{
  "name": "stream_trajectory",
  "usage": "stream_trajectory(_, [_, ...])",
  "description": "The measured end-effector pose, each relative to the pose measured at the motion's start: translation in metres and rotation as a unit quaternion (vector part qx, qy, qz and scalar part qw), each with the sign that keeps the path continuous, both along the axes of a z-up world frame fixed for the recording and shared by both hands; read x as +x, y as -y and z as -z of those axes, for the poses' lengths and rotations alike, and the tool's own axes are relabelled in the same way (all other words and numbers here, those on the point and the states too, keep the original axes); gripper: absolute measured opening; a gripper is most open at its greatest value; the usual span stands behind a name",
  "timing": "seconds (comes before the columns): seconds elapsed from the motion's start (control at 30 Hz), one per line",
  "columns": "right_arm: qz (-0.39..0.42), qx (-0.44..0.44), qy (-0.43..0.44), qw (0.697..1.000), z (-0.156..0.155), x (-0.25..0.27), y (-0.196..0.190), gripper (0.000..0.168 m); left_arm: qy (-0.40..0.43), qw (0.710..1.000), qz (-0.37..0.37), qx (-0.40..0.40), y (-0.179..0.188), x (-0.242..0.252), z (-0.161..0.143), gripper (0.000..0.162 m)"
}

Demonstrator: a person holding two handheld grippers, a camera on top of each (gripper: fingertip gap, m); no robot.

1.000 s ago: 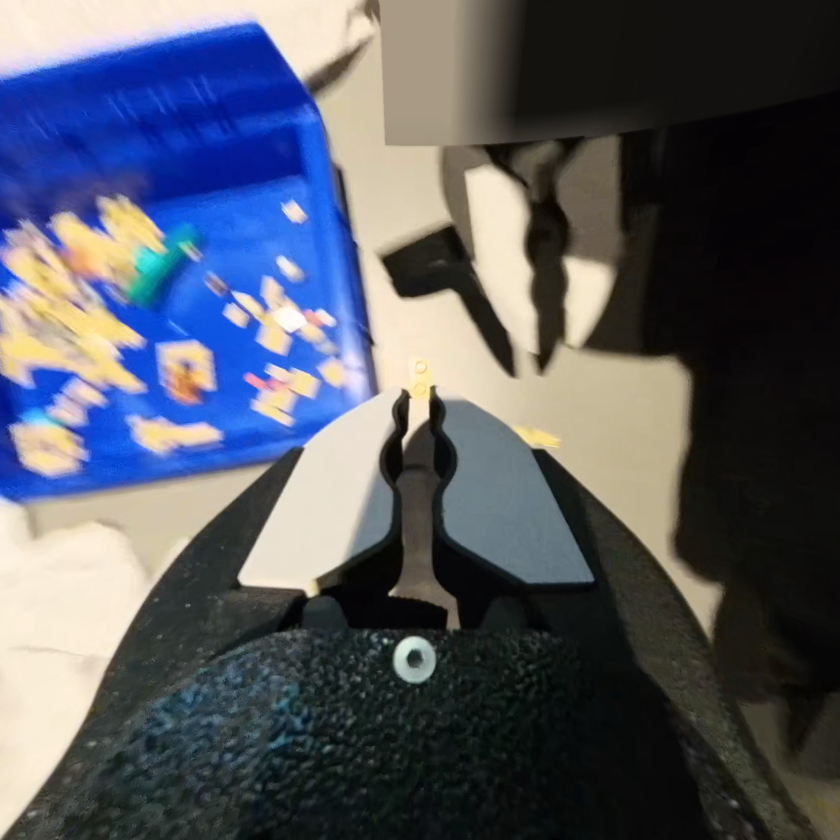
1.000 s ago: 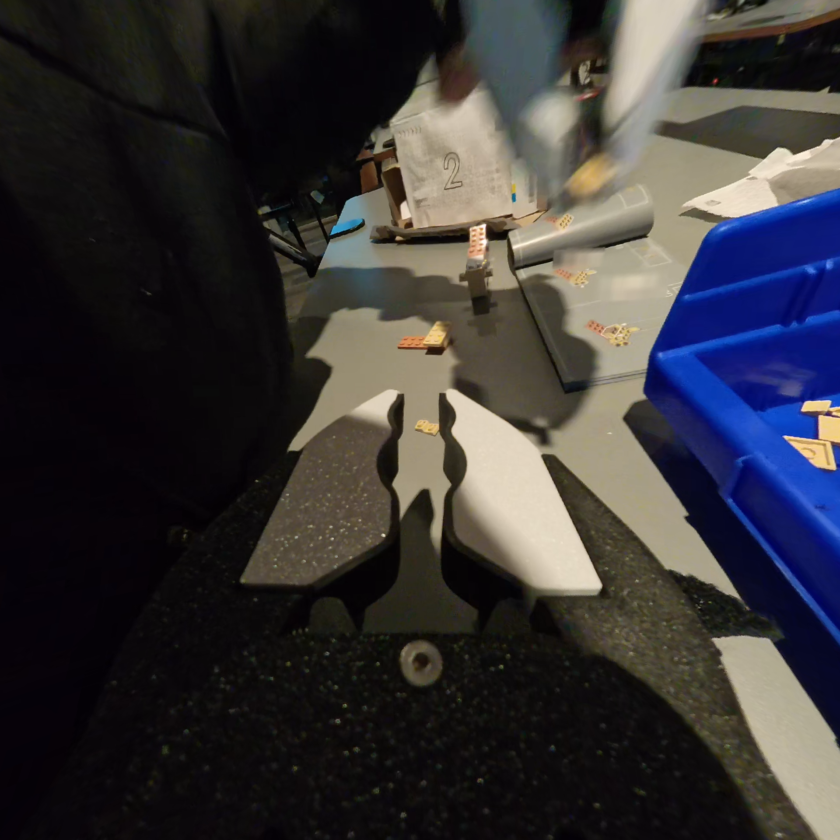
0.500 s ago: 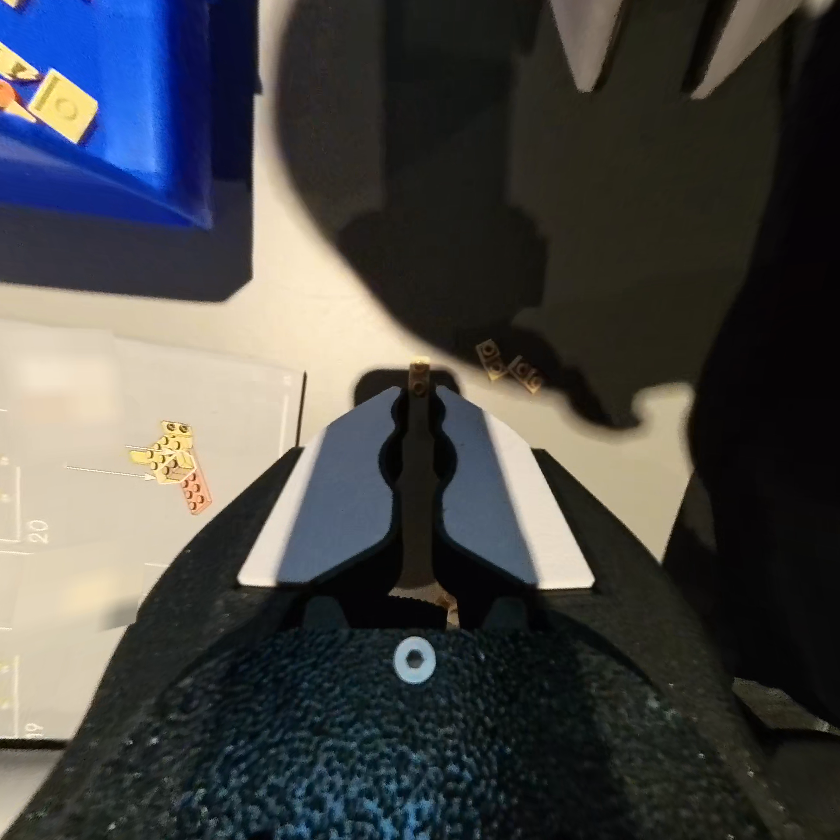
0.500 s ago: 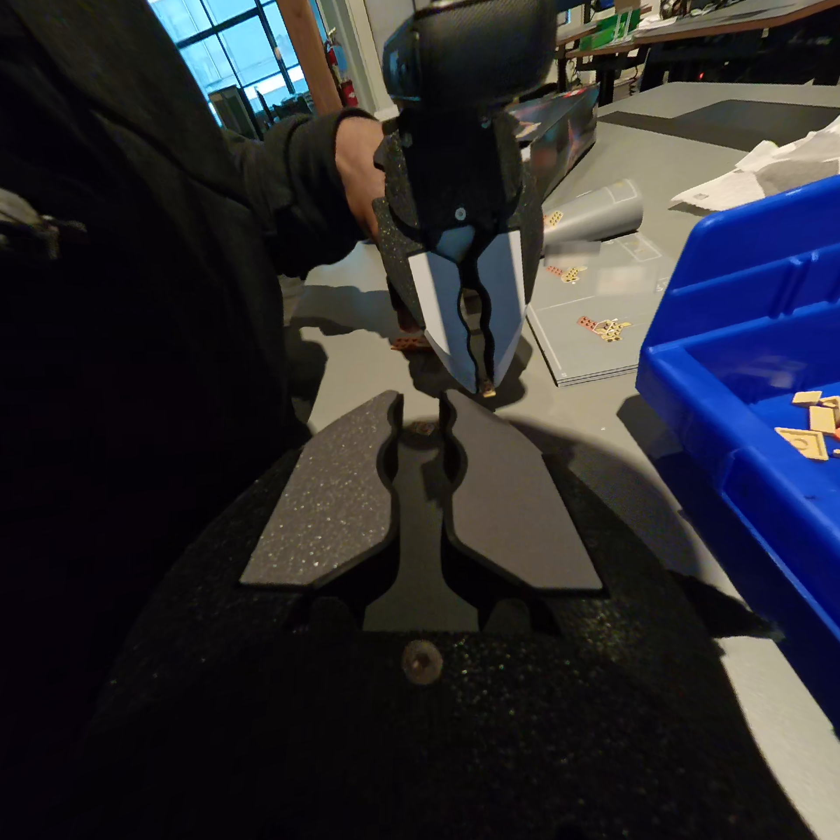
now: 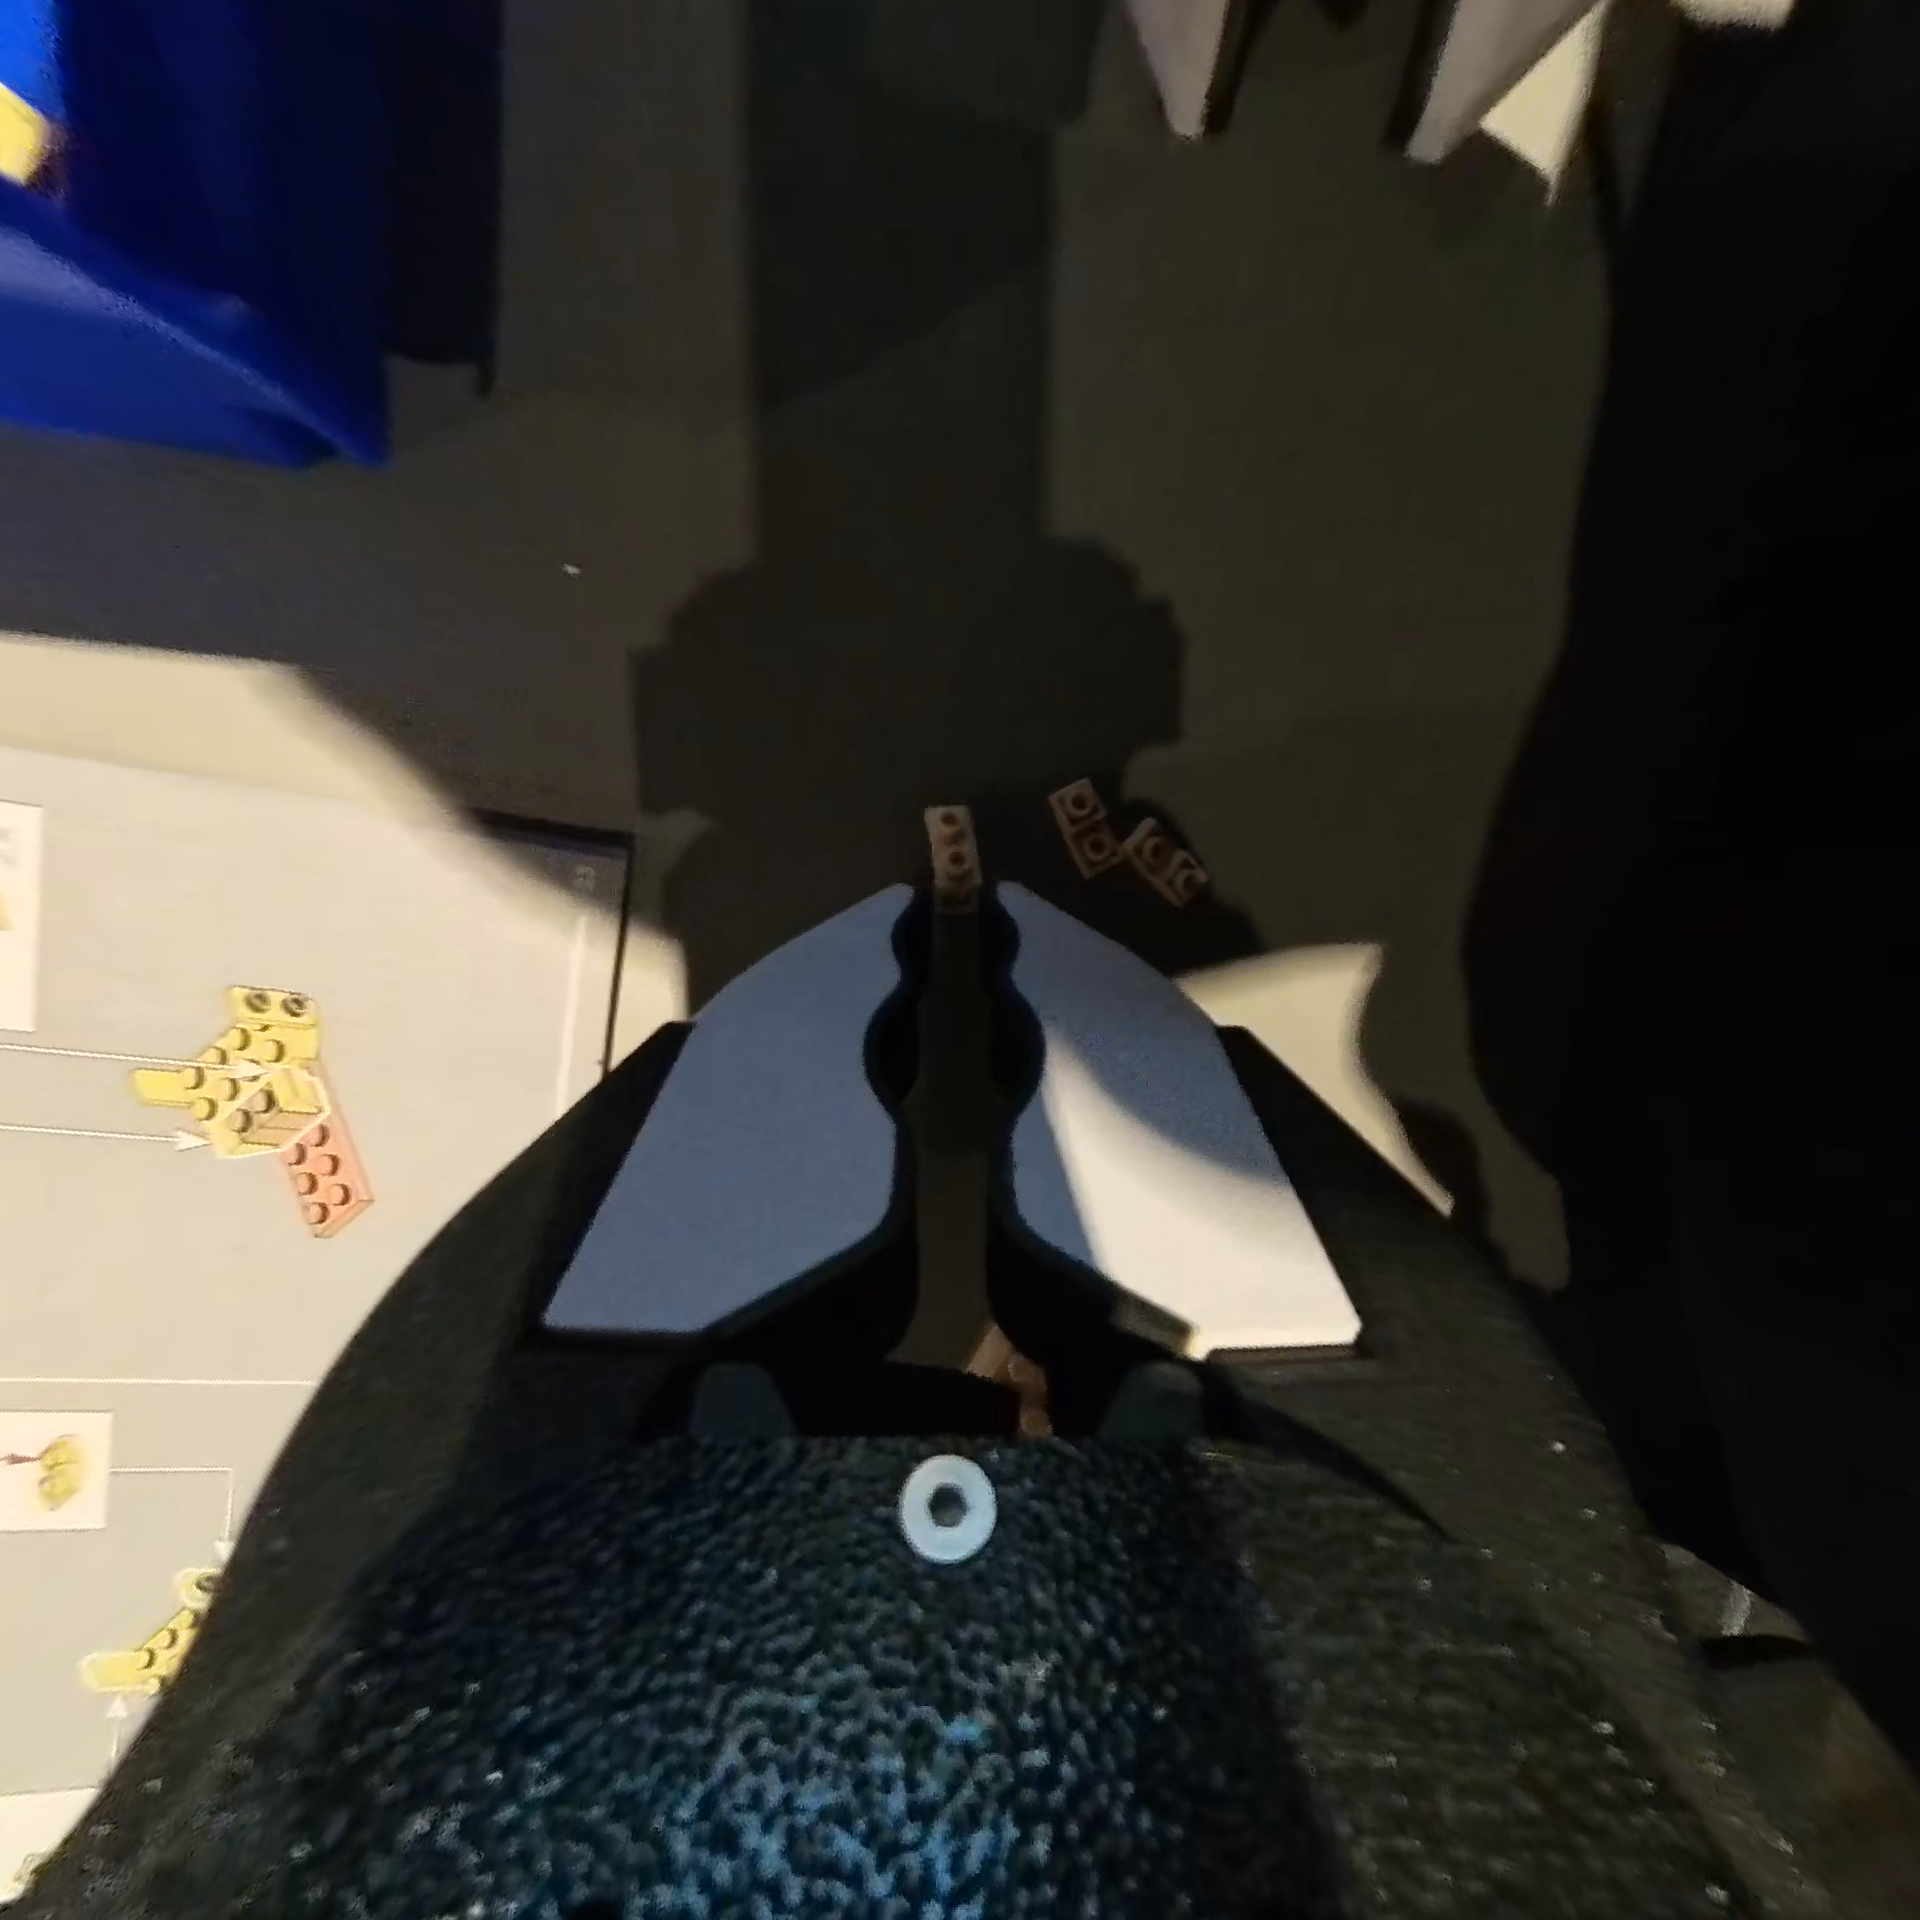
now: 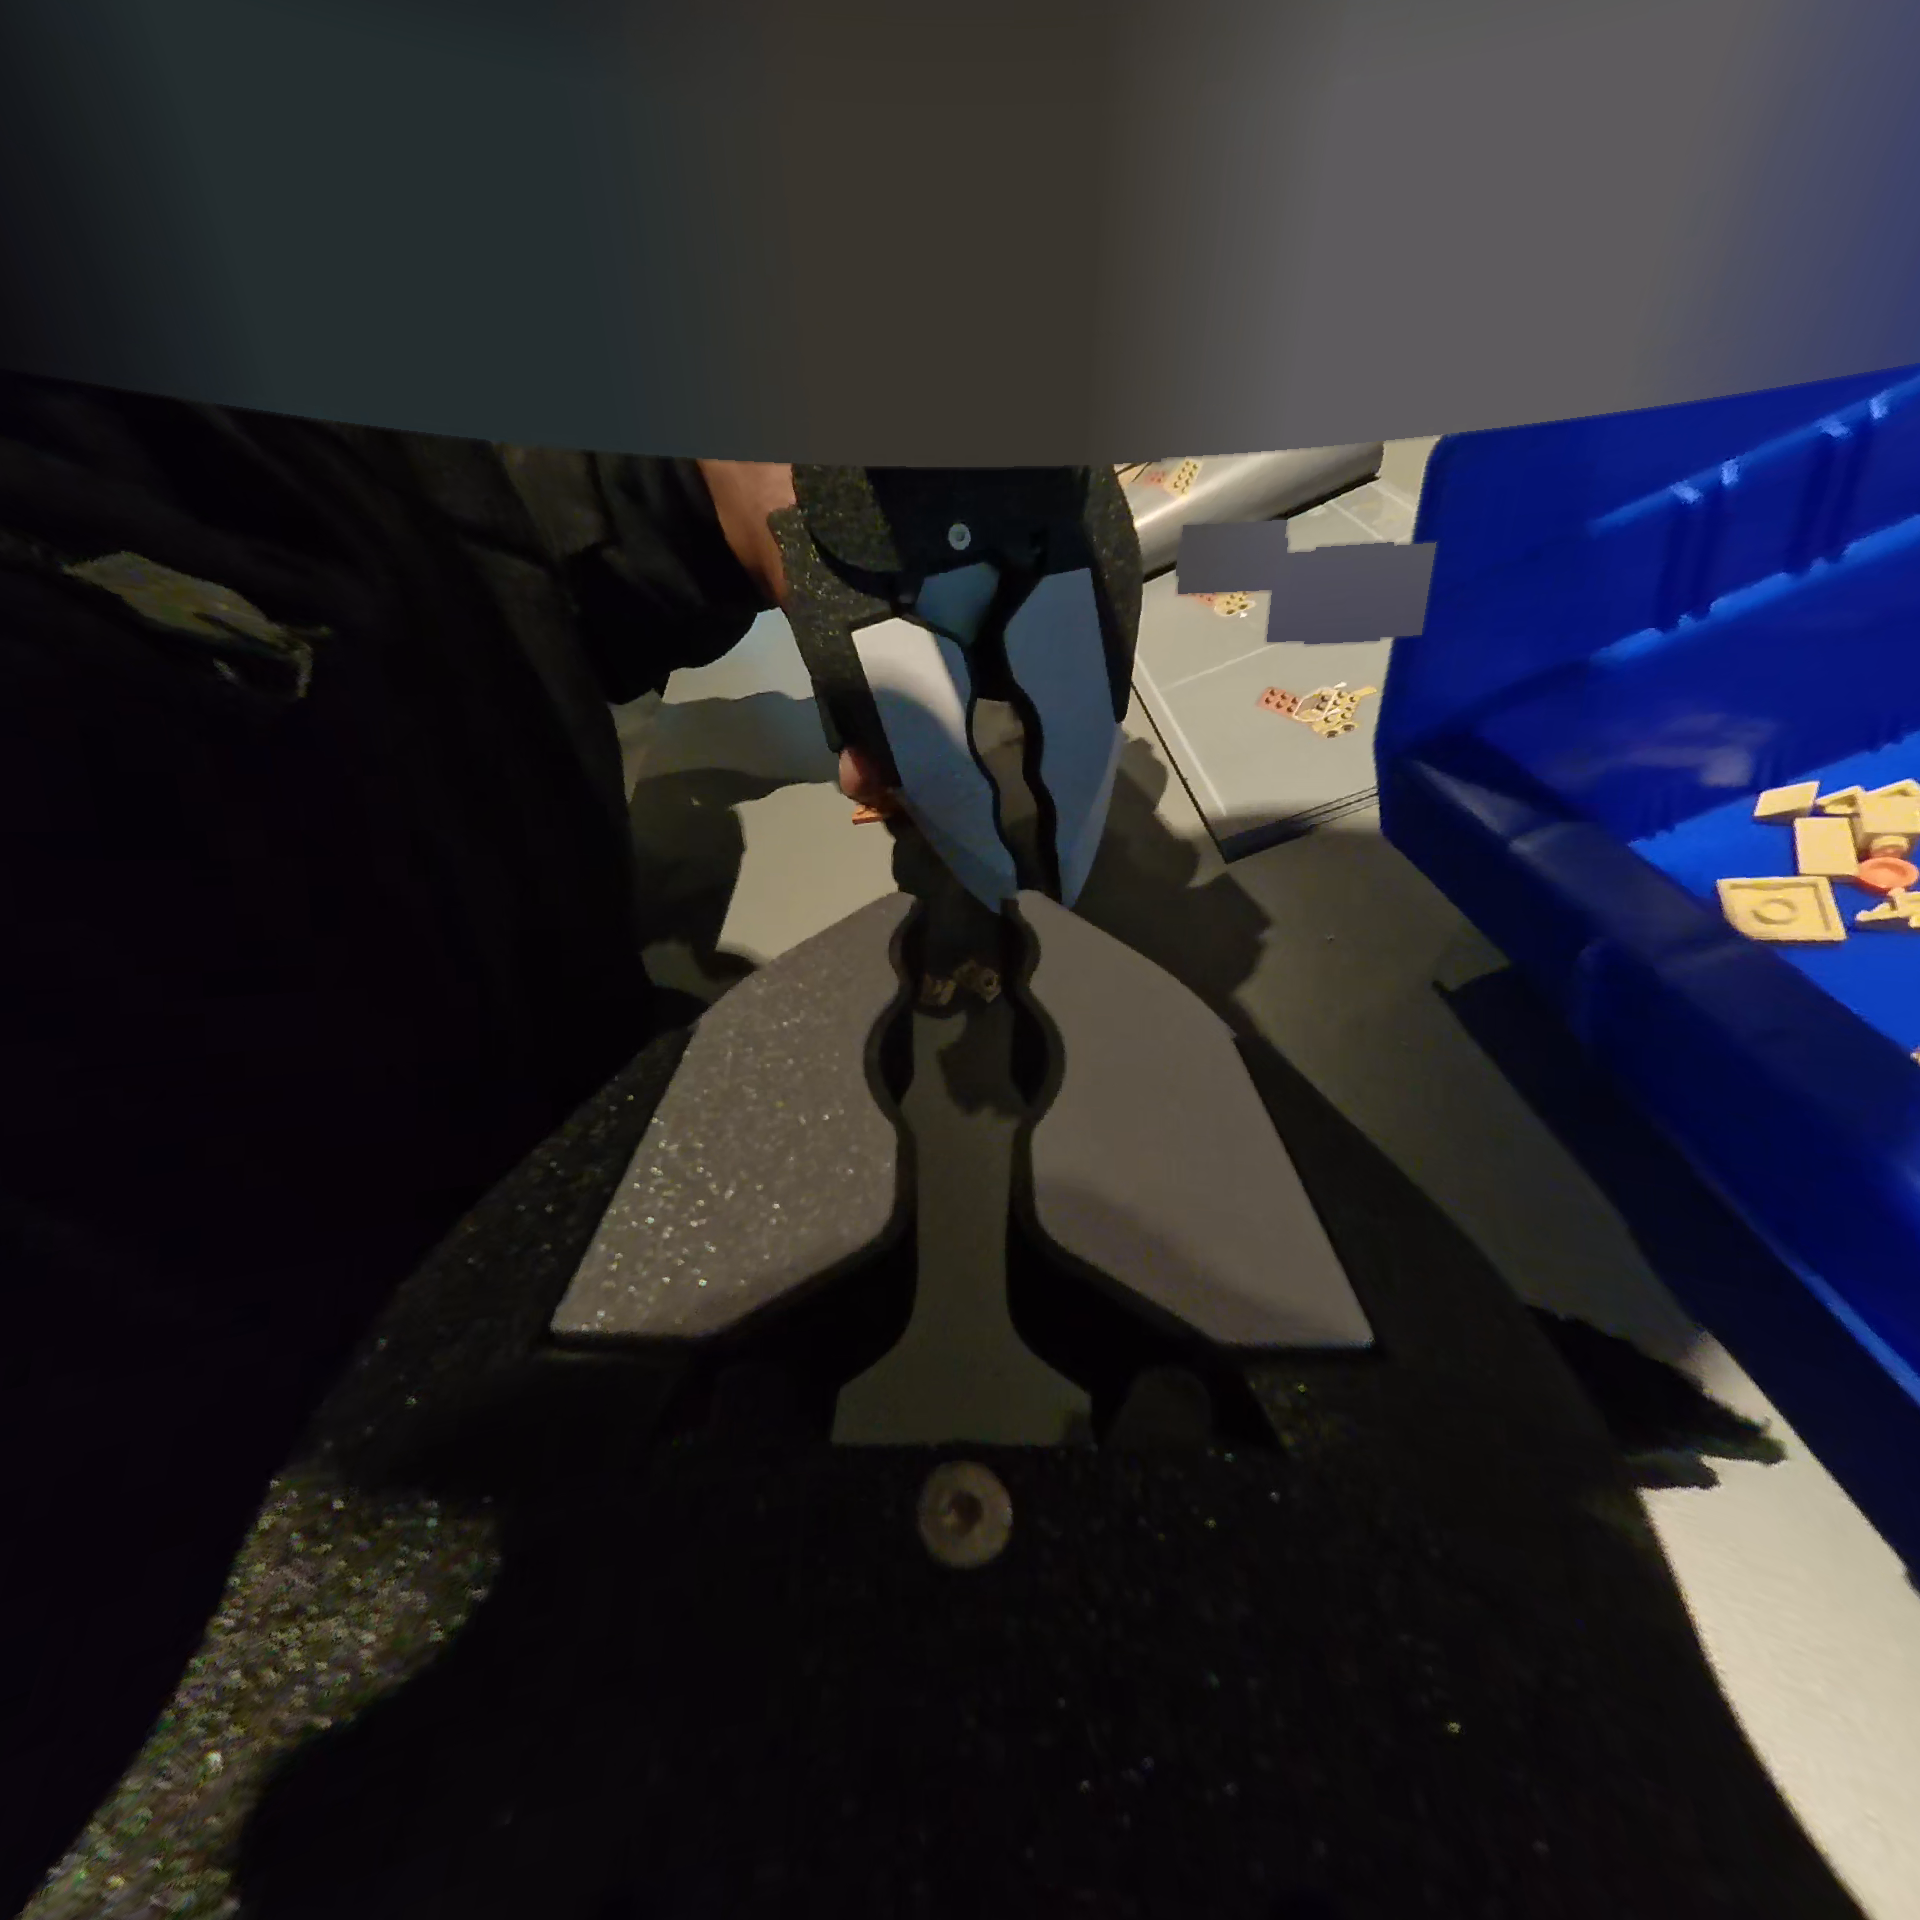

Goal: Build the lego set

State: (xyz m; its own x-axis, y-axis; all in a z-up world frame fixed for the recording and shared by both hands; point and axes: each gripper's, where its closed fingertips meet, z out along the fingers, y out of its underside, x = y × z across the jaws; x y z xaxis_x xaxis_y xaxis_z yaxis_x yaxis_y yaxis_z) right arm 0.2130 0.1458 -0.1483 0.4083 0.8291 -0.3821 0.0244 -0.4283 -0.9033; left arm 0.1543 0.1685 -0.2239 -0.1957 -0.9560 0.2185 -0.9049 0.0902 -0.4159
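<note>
My left gripper (image 5: 951, 899) is shut on a small tan plate (image 5: 954, 857) that sticks out past its tips. It points down at the grey table, just left of two small tan plates (image 5: 1086, 842) lying in shadow. In the right wrist view the left gripper (image 6: 1034, 894) hangs tip-down right in front of my right gripper (image 6: 961, 920), which is open and empty. The tan plates on the table (image 6: 966, 987) show through the gap between the right fingers. The right fingertips (image 5: 1184, 83) appear at the top of the left wrist view.
A blue bin (image 6: 1558, 831) with several tan pieces stands at the right, also in the left wrist view (image 5: 187, 312). An open instruction booklet (image 5: 260, 883) lies beside it. A person's hand (image 6: 748, 530) and dark sleeve are at the left. An orange piece (image 6: 871, 812) lies behind the left gripper. The left gripper's tips are roughly 10 cm from the right gripper's.
The left gripper swung away from the blue bin with the tan plate and came down close to the two plates on the table. The right gripper moved closer to it and stayed open.
</note>
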Motion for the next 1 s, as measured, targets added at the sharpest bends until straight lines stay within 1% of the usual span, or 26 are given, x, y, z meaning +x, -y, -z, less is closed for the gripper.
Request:
stream_trajectory(0.23, [-0.003, 0.011, 0.002, 1.0, -0.001, -0.001, 0.003, 0.013, -0.004, 1.0, 0.0, 0.008, 0.001, 0.0, 0.0, 0.014])
stream_trajectory(0.37, [-0.005, 0.012, -0.003, 1.0, -0.002, 0.0, 0.003, 0.014, 0.015, 1.0, -0.014, 0.006, 0.0, 0.002, -0.01, 0.019])
stream_trajectory(0.43, [-0.006, 0.013, -0.004, 1.0, -0.003, 0.0, 0.004, 0.014, 0.042, 0.999, -0.023, 0.004, -0.003, 0.006, -0.024, 0.019])
stream_trajectory(0.53, [-0.008, 0.015, -0.004, 1.0, -0.003, 0.0, 0.005, 0.014, 0.114, 0.993, -0.043, 0.011, -0.017, 0.022, -0.057, 0.019])
stream_trajectory(0.63, [-0.007, 0.015, -0.004, 1.0, -0.003, 0.0, 0.005, 0.014, 0.204, 0.976, -0.073, 0.026, -0.039, 0.044, -0.098, 0.019])
stream_trajectory(0.73, [-0.006, 0.017, -0.004, 1.0, -0.004, 0.0, 0.004, 0.014, 0.271, 0.956, -0.086, 0.071, -0.063, 0.065, -0.129, 0.019])
stream_trajectory(0.8, [-0.008, 0.017, -0.004, 1.0, -0.004, 0.0, 0.005, 0.014, 0.296, 0.946, -0.088, 0.097, -0.075, 0.078, -0.142, 0.019])
stream_trajectory(0.9, [-0.01, 0.019, -0.005, 1.0, -0.004, 0.0, 0.006, 0.014, 0.319, 0.935, -0.093, 0.124, -0.09, 0.095, -0.154, 0.021])
stream_trajectory(1.0, [-0.013, 0.02, -0.005, 1.0, -0.004, -0.001, 0.006, 0.014, 0.335, 0.928, -0.108, 0.126, -0.104, 0.111, -0.157, 0.022])
